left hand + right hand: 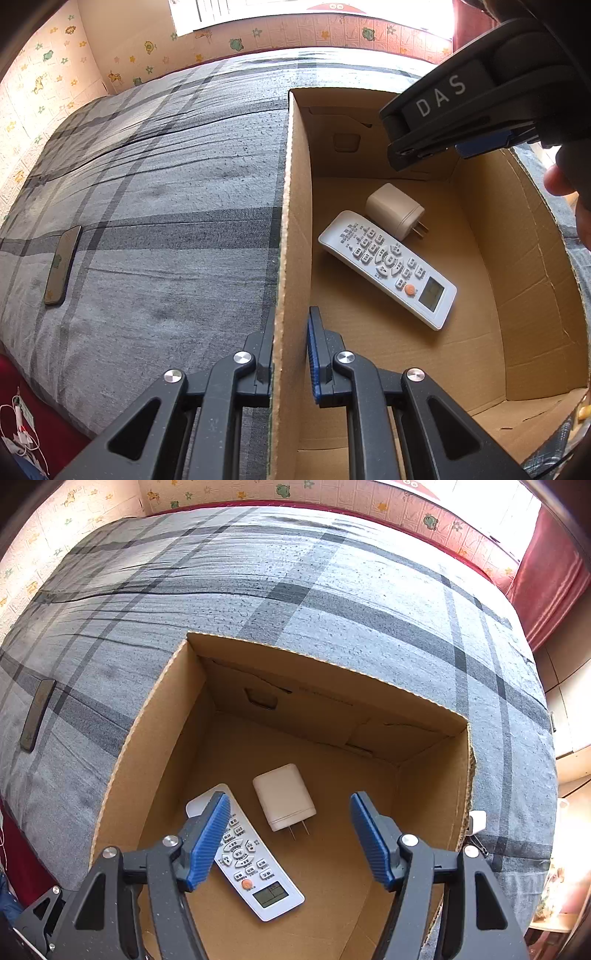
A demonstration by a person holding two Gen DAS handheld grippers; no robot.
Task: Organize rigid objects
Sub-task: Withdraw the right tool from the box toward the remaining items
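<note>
Cardboard box: left wall is clamped by left claw for steadiness; remote and charger are stowed inside; right claw is held open, empty, above.

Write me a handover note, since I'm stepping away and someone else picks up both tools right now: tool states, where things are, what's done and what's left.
Left tool: shut on the cardboard box left wall, steadying it.
Right tool: open, empty, above the box interior.
In the box: white remote control lying flat, buttons up; white plug adapter beside it, prongs toward the camera.
Done: those two are boxed.
Left: the dark phone lies on the grey plaid bedspread to the box's left; probably next to go in.
</note>
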